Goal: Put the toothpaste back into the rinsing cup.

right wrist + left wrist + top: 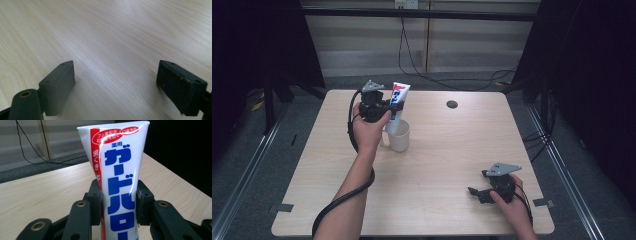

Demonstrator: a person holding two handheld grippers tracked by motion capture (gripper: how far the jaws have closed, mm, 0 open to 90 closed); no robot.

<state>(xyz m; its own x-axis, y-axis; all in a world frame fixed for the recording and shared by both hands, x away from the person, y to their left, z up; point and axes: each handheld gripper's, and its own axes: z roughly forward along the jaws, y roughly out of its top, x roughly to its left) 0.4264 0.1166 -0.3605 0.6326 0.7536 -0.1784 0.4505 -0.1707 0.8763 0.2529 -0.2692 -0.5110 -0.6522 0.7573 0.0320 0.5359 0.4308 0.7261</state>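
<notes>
A white toothpaste tube (398, 96) with blue and red print stands upright, its lower end inside a white mug (399, 136) on the wooden table (447, 150). My left gripper (389, 111) is shut on the tube just above the mug's rim. In the left gripper view the tube (119, 182) rises between the two black pads (95, 202), which press on its sides. My right gripper (476, 193) rests low over the table near the front right corner, open, with bare wood between its pads (58, 85).
A small dark round hole (452, 104) sits in the table toward the back right. Black cables trail from both grippers. Dark curtains flank the table and cables lie on the floor behind it.
</notes>
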